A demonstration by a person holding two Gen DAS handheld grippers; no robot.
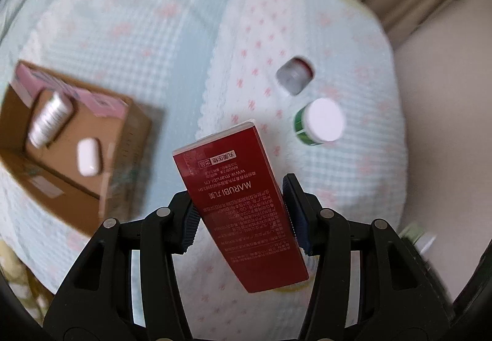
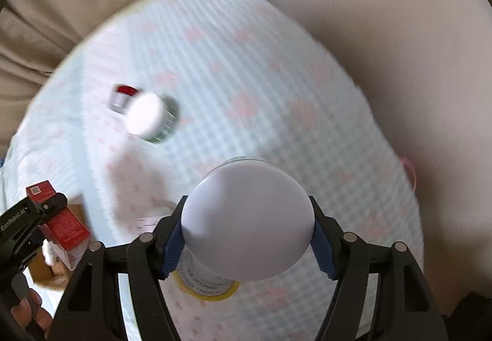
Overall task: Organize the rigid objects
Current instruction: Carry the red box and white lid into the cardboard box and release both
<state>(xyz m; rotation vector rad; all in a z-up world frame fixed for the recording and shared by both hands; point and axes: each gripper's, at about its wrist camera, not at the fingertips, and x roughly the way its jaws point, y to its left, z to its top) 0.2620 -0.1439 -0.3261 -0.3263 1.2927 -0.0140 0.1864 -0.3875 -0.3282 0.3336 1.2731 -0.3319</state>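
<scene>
Glossy red carton (image 1: pixel 243 205); matt brown cardboard box (image 1: pixel 101 156); quilted cloth (image 1: pixel 153 33), seemingly cotton.

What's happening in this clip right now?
A person works with two handheld grippers over a bed. The left gripper clamps a red Marubi carton, near a cardboard box already holding items. The right gripper grips a white-lidded jar. A green bottle and a red-capped vial remain on the quilt.
</scene>
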